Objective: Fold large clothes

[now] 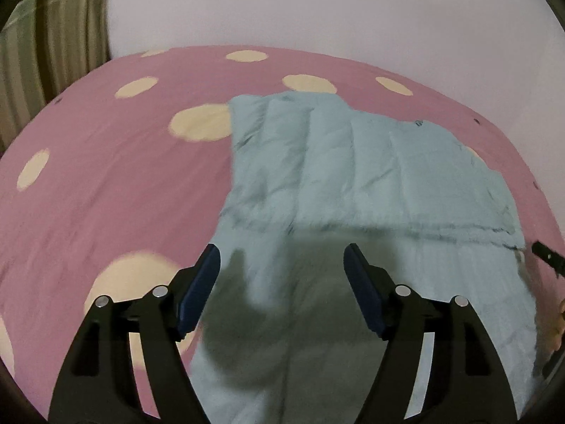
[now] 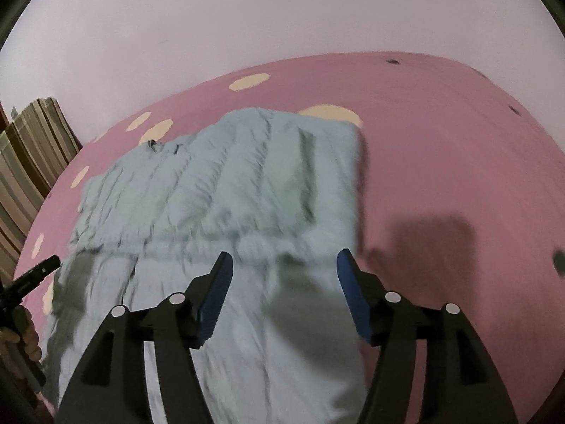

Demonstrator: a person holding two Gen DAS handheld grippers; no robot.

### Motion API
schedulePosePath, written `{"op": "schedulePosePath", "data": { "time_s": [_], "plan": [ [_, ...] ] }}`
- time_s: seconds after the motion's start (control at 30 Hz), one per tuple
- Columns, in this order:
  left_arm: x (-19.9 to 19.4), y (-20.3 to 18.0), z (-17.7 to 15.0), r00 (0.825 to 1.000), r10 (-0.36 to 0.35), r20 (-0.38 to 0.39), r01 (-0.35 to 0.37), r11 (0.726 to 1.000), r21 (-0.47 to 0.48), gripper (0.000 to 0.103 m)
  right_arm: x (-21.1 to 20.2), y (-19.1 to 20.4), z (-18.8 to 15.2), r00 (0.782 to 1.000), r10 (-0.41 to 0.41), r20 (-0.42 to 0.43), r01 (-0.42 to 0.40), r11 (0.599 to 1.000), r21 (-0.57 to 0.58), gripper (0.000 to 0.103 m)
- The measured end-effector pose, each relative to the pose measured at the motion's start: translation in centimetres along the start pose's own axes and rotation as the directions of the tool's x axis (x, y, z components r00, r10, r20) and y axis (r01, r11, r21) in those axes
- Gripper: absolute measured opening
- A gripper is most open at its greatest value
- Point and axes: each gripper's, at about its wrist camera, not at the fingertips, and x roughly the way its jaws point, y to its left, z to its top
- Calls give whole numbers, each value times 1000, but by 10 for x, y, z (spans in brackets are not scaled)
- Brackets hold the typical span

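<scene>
I've got a pale blue quilted jacket (image 1: 353, 162) lying flat on a pink bedsheet (image 1: 123, 183) w/ cream spots. The far part is folded over the near part; the fold's hem runs straight across the garment, approx. mid-frame in both views. In the left wrist view the jacket's left edge falls just past my left finger and its right edge stops short of the frame's right side. In the right wrist view, the jacket (image 2: 247, 183) has a clean, straight right edge that passes just beside my right finger. Beyond that edge the bedsheet (image 2: 459, 159) is bare pink, lots of room there. Left of the garment there's also open sheet, out to a striped curtain (image 1: 53, 53) by the wall.

Left gripper (image 1: 282, 268) angles down over the near half of the jacket, jaws wide, nothing between the pads, not touching cloth as far as I can tell. Right gripper (image 2: 284, 275) has the same downward tilt over the near right part, jaws apart and empty too. Each cam catches the tip of the other gripper at its frame edge, plus a bit of the person's hand (image 2: 24, 335) holding it. Both views are a bit motion-blurred.
</scene>
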Motion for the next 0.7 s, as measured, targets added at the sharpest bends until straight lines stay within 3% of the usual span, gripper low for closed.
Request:
{"op": "schedulePosePath", "data": {
  "time_s": [0.27, 0.4, 0.7],
  "plan": [
    [-41, 43, -62, 999, -11, -45, 5, 992, -128, 73, -35, -31, -65, 998, -17, -64, 20, 999, 49, 61],
    [-61, 57, -89, 998, -27, -51, 17, 982, -188, 73, -47, -40, -93, 995, 15, -97, -7, 997, 80, 61],
    [-79, 71, -135, 994, -52, -94, 29, 972, -234, 73, -63, -41, -123, 992, 66, -111, -56, 994, 95, 61]
  ]
}}
